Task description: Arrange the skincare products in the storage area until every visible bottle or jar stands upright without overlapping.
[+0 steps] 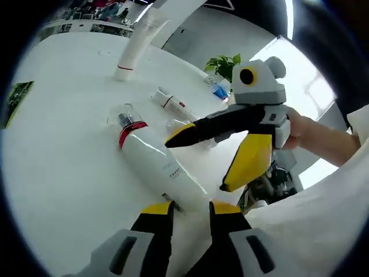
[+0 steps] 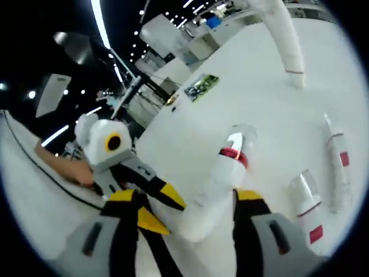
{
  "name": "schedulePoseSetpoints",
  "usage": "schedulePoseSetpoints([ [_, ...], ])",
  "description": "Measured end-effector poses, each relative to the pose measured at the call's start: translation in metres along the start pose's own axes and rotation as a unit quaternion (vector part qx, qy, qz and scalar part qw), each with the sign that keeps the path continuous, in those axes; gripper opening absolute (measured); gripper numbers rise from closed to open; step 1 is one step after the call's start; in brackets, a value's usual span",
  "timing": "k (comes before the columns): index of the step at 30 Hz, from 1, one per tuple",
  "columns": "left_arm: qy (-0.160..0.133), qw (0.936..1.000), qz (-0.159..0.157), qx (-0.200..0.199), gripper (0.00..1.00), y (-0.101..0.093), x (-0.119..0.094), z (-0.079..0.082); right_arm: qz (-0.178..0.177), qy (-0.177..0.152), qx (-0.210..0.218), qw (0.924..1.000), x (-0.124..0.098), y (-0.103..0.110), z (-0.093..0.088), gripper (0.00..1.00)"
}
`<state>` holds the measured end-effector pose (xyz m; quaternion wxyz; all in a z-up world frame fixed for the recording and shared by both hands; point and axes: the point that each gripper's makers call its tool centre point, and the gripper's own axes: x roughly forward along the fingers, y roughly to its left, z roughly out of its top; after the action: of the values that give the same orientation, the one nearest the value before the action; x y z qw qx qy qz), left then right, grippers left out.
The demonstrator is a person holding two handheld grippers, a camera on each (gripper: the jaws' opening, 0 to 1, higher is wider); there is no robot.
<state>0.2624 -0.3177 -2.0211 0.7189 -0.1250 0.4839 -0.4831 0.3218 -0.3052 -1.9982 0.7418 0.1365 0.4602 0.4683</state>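
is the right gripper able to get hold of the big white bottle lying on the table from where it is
Probably yes. The right gripper is open, its jaws already either side of the lying white bottle, and nothing sits between them. The left gripper is at the bottle's base end, close by, so it might crowd the lift.

Print on lying white bottle (image 1: 158, 164) too small to read.

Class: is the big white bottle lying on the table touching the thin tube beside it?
Apart. The left gripper view shows bare table between the bottle and the tube.
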Motion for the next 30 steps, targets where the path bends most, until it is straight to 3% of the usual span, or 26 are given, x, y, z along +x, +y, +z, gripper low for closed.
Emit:
schedulePoseSetpoints([
  [6, 0.017, 0.9996, -0.011, 0.021, 0.33, -0.012, 0.01, -0.003, -0.03, 0.017, -0.026, 0.9991, 0.008, -0.002, -0.007, 0.63],
  [10, 0.021, 0.9993, -0.012, 0.027, 0.34, -0.013, 0.01, -0.003, -0.097, 0.025, -0.053, 0.9936, 0.006, -0.019, -0.006, 0.47],
  [14, 0.017, 0.9994, -0.011, 0.028, 0.34, -0.012, 0.0, -0.004, -0.124, 0.037, -0.074, 0.9889, 0.009, -0.025, -0.007, 0.46],
  [18, -0.002, 1.0, 0.001, 0.009, 0.34, 0.001, -0.02, -0.002, -0.152, 0.069, -0.119, 0.9787, 0.017, -0.027, -0.009, 0.45],
  [20, -0.008, 0.9999, 0.009, 0.006, 0.34, 0.007, -0.029, -0.001, -0.158, 0.061, -0.117, 0.9786, 0.023, -0.026, -0.003, 0.43],
  [23, -0.032, 0.9989, 0.035, -0.004, 0.34, 0.02, -0.046, 0.006, -0.198, 0.074, -0.149, 0.9658, 0.027, -0.038, 0.006, 0.4],
  [26, -0.07, 0.9958, 0.05, -0.03, 0.34, 0.031, -0.064, 0.018, -0.214, 0.083, -0.174, 0.9576, 0.036, -0.042, 0.013, 0.39],
  [30, -0.085, 0.9933, 0.071, -0.034, 0.34, 0.04, -0.079, 0.021, -0.23, 0.091, -0.176, 0.9529, 0.046, -0.049, 0.014, 0.34],
])
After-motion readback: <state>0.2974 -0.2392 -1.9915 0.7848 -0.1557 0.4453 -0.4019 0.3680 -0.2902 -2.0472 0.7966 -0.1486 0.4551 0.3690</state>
